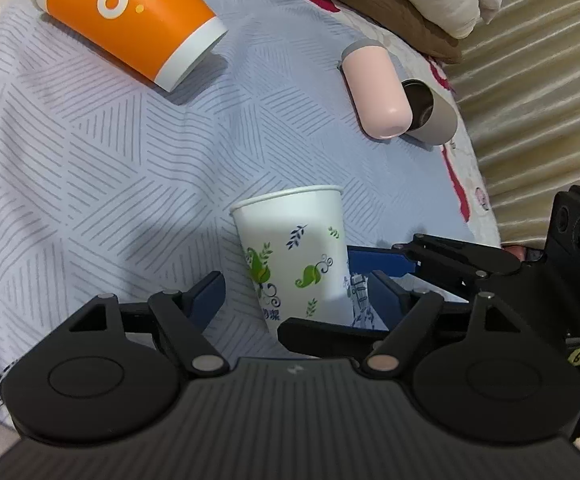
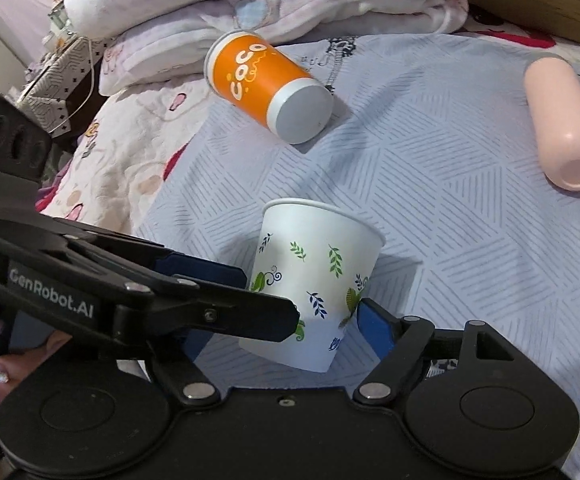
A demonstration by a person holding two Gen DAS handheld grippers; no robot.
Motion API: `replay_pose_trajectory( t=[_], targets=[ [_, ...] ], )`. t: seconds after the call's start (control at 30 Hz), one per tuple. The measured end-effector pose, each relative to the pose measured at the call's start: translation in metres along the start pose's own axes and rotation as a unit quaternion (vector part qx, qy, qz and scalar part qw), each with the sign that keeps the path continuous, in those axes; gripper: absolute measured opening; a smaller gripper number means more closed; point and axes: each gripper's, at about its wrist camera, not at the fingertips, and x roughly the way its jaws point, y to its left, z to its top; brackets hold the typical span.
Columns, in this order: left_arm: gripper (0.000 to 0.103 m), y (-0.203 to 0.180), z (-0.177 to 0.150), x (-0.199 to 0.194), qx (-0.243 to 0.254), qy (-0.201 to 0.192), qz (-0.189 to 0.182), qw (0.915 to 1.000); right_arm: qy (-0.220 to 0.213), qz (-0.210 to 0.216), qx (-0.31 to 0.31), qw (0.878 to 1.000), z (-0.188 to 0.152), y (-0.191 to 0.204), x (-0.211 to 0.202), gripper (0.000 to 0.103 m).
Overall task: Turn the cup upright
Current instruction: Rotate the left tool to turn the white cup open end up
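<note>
The white leaf-print cup [image 2: 313, 280] looks like matt paper, as does the orange cup [image 1: 130, 20] at eleven o'clock. The pink tumbler [image 1: 373, 88] at one o'clock seems smooth satin plastic, though that is uncertain. Beneath lies a soft, striped cloth sheet [image 1: 90, 152].

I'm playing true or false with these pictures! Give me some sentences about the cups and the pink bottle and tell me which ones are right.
1. The orange cup lies on its side. True.
2. The pink bottle is standing up. False: it lies on the striped cloth.
3. The white leafy cup has its mouth facing up. True.
4. The white leafy cup sits inside the orange cup. False: they are apart, with bare cloth between them.
5. The left gripper is squeezed shut. False: its fingers are spread wide, with the white leafy cup between them.
</note>
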Motion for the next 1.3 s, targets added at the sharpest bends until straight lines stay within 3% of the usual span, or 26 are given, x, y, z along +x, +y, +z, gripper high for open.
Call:
replay_pose_trajectory(
  t=[0.13,0.17,0.33,0.4,0.47,0.63,0.83,0.97,1.1,1.2,1.3],
  targets=[
    [0.077,0.011,0.004,0.011,-0.013,-0.001,-0.019,0.9997,0.006,0.001,0.004,1.0,0.006,-0.005,0.007,0.079],
    [0.076,0.014,0.005,0.013,-0.017,-0.004,-0.022,0.9996,0.008,0.0,0.004,1.0,0.007,-0.005,0.009,0.069],
    [0.076,0.022,0.01,0.016,-0.034,-0.009,-0.04,0.9986,0.018,0.004,0.04,0.999,0.011,-0.015,0.009,0.068],
    [0.071,0.021,0.01,0.016,-0.026,-0.014,-0.039,0.9988,0.015,-0.002,0.037,0.999,0.012,-0.015,0.007,0.068],
    [0.059,0.019,0.011,0.016,-0.024,-0.014,-0.06,0.9978,0.014,-0.006,0.033,0.999,0.011,-0.013,0.007,0.068],
    [0.058,-0.002,0.011,0.003,0.037,-0.052,-0.04,0.9971,-0.01,-0.03,-0.01,0.999,0.011,0.003,0.001,0.067],
    [0.057,-0.018,0.011,-0.01,0.104,-0.104,-0.03,0.9887,-0.054,-0.068,-0.059,0.995,0.013,0.015,-0.009,0.067],
    [0.057,-0.02,0.014,-0.009,0.136,-0.133,-0.028,0.9814,-0.087,-0.11,-0.097,0.985,0.013,0.023,-0.006,0.067],
    [0.057,-0.028,0.011,-0.017,0.192,-0.185,0.013,0.9638,-0.152,-0.129,-0.133,0.971,0.008,0.026,0.0,0.067],
    [0.057,-0.03,0.007,-0.02,0.222,-0.217,0.039,0.9498,-0.214,-0.14,-0.166,0.953,0.001,0.029,0.011,0.068],
    [0.057,-0.029,0.003,-0.018,0.241,-0.236,0.048,0.9402,-0.266,-0.171,-0.204,0.926,-0.011,0.033,0.024,0.068]
  ],
)
